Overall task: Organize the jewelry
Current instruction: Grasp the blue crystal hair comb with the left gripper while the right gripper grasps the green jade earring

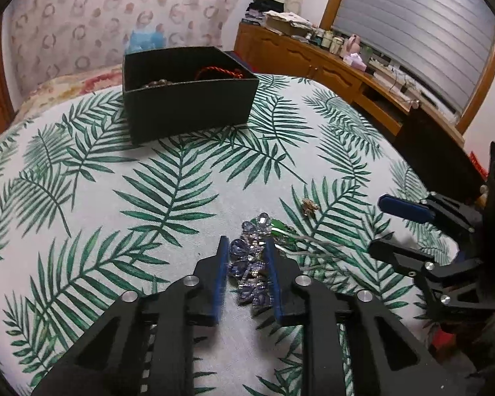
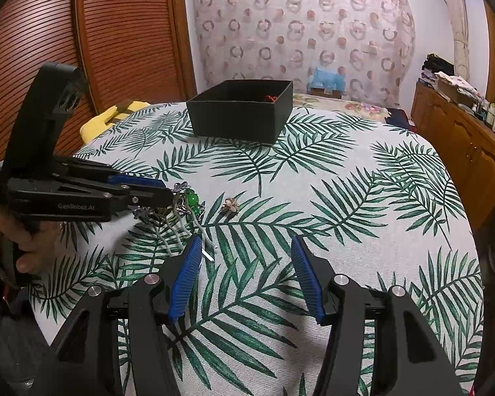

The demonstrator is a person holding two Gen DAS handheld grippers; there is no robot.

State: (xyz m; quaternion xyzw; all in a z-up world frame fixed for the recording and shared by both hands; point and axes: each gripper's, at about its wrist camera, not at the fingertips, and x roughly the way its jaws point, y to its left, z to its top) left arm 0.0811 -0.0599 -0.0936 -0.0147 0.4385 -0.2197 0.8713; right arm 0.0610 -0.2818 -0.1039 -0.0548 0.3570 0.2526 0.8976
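Observation:
A blue crystal jewelry piece (image 1: 249, 265) lies on the leaf-print cloth (image 1: 142, 204), and my left gripper (image 1: 247, 252) is shut on it, one blue pad against each side. From the right wrist view the left gripper (image 2: 168, 194) reaches in from the left over the pile. Beside it lie a green-bead hairpin (image 1: 280, 227) (image 2: 192, 199) with silver prongs and a small gold piece (image 1: 310, 205) (image 2: 231, 205). The black box (image 1: 188, 105) (image 2: 241, 115) stands at the back, holding a red cord (image 1: 219, 72) and beads. My right gripper (image 2: 246, 241) (image 1: 378, 226) hovers open to the right of the pile, holding nothing.
A person's hand (image 2: 23, 241) holds the left gripper's handle. The cloth drops off at the right toward a wooden cabinet (image 1: 313, 62) (image 2: 462, 151) crowded with bottles. A slatted wooden door (image 2: 82, 49) is on the left, and a yellow object (image 2: 99, 122) lies by the cloth's far left edge.

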